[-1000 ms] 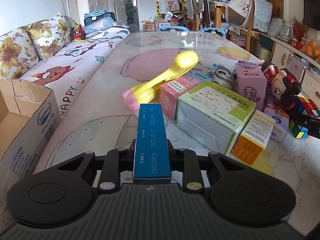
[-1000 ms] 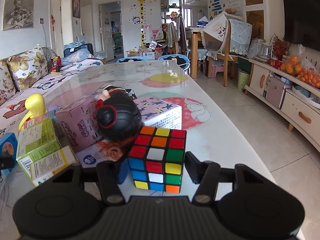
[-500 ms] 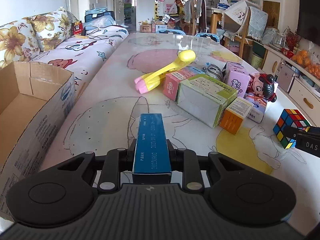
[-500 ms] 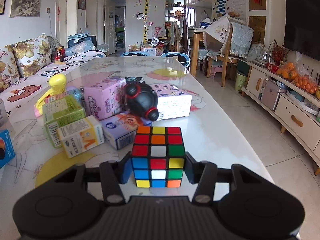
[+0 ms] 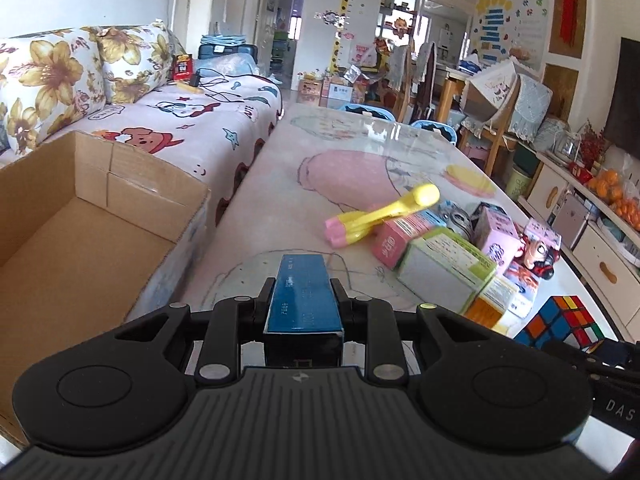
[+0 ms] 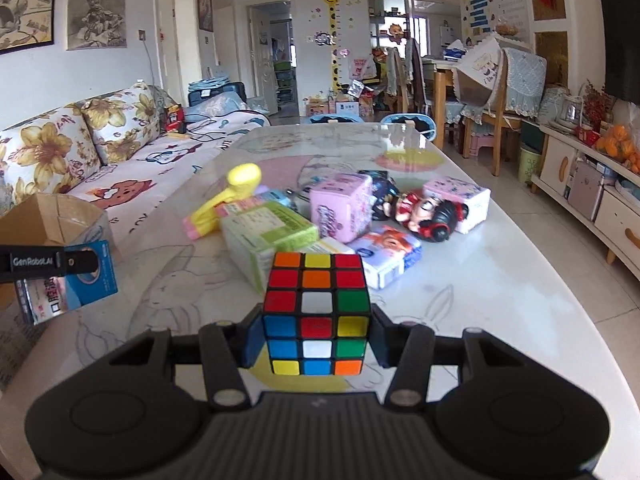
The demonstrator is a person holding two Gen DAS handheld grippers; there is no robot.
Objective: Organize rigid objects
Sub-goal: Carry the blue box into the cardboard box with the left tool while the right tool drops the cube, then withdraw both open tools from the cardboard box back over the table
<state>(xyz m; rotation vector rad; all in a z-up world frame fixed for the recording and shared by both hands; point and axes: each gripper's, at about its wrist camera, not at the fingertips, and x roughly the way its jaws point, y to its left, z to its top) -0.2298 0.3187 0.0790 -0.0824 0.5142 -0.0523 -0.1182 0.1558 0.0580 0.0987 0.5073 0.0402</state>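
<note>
Aloft over the counter, the left gripper points forward, clenched on a blue box beside the open cardboard carton. To its right, the right gripper is level, grasping a Rubik's cube above the counter, short of the clustered boxes.

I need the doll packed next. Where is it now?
In the right wrist view the doll lies on the table's right side, between the pink box and a white box, beyond the held cube.
</note>
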